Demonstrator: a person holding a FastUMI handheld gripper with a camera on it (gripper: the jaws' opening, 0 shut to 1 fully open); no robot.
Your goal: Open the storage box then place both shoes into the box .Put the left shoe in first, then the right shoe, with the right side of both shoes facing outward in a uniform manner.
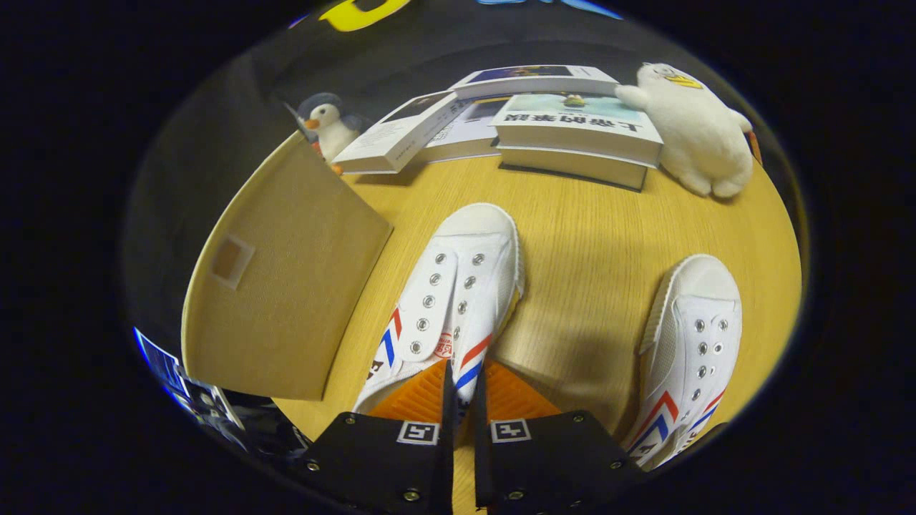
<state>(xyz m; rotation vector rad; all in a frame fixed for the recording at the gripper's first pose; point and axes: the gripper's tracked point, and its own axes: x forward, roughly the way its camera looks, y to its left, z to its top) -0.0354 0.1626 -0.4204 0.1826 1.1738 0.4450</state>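
Two white canvas shoes with red and blue stripes lie on the wooden table [594,236], toes pointing away from me. My gripper [462,383] is shut on the side wall of the shoe [458,286] that lies nearer the box; the striped rim sits pinched between the two fingers. The other shoe [690,343] rests apart to the right, untouched. To the left of the held shoe the storage box's tan lid [286,279] stands raised. The box's dark inside [236,422] shows below the lid, mostly hidden.
Beyond the shoes, several books [576,132] lie stacked and spread at the table's far side. A small penguin toy [328,125] stands behind the lid, and a white plush toy [698,136] sits to the right of the books.
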